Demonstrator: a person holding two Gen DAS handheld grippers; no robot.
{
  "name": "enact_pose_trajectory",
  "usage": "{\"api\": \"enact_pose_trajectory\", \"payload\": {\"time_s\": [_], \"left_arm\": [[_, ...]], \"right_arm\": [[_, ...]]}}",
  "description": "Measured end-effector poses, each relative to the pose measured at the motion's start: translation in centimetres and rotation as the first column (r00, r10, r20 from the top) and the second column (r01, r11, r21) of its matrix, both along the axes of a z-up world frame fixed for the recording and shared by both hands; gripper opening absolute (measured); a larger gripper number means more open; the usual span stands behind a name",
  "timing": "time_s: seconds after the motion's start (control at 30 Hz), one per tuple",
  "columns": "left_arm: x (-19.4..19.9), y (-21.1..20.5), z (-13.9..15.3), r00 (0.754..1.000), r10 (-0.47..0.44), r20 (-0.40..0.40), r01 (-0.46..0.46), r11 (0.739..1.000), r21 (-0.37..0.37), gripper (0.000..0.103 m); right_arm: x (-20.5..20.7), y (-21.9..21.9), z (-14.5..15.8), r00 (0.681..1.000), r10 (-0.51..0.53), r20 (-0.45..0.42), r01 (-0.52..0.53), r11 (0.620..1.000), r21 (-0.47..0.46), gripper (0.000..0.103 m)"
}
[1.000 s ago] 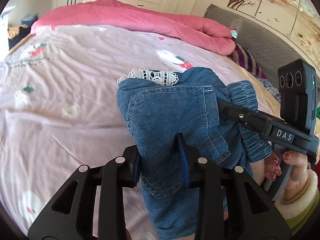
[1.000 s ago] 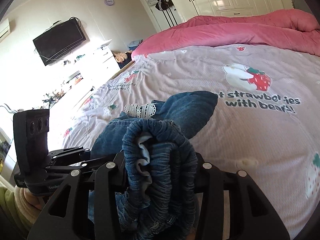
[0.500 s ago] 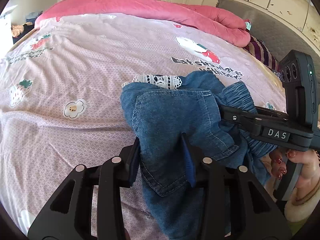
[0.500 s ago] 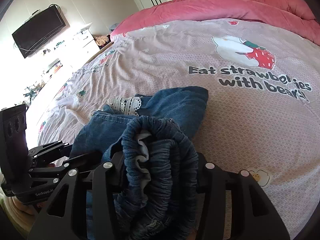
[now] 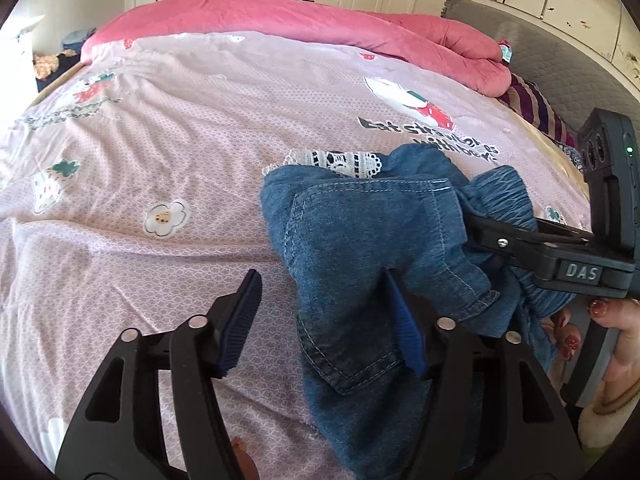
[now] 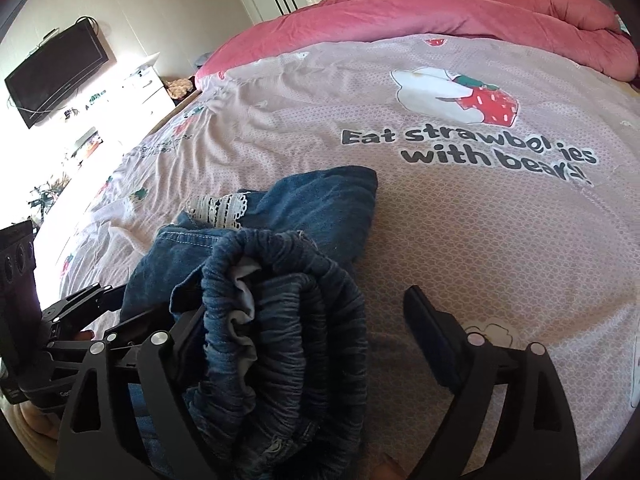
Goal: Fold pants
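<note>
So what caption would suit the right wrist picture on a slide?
Right gripper, jaws just opened, releases the folded denim pants onto the strawberry-print bedspread.

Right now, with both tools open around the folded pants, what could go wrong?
1. The right tool has just been opening, yet the bunched waistband still leans on its left finger, so pulling back may drag the fold open.
2. The left tool has just been opening too; the pocket edge lies against its right pad and could catch.
3. The lace hem sticks out unevenly.
</note>
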State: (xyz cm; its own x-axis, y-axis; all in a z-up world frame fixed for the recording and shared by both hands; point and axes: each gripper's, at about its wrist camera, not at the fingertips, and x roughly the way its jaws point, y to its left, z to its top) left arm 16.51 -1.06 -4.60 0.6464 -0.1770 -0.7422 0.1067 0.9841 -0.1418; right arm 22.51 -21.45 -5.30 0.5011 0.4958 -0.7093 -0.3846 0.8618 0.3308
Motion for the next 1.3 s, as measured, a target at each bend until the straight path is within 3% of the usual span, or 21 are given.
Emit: {"api": "enact_pose_trajectory", "payload": {"time_s": [0.77,1.07,1.3], "left_arm": [[-4.0,1.3,3.0,0.992,0.082,0.093,-0.085,0.996,0.026,0.093],[-7.0,1.3,4.1,0.985,0.115,0.129,-0.121,0.992,0.038,0.094],[-11.0,1.2,5.0,0.977,0.144,0.156,-0.155,0.986,0.057,0.094]], "right_arm": [[-5.9,-2.0,3.7,0.980,-0.083,0.181,0.093,0.994,-0.048,0.097],[-9.8,-2.7,6.1,0.953,-0.108,0.282,0.129,0.990,-0.057,0.098],[-12.0,-2.6,6.9,0.951,-0.096,0.295,0.122,0.990,-0.072,0.098]]}}
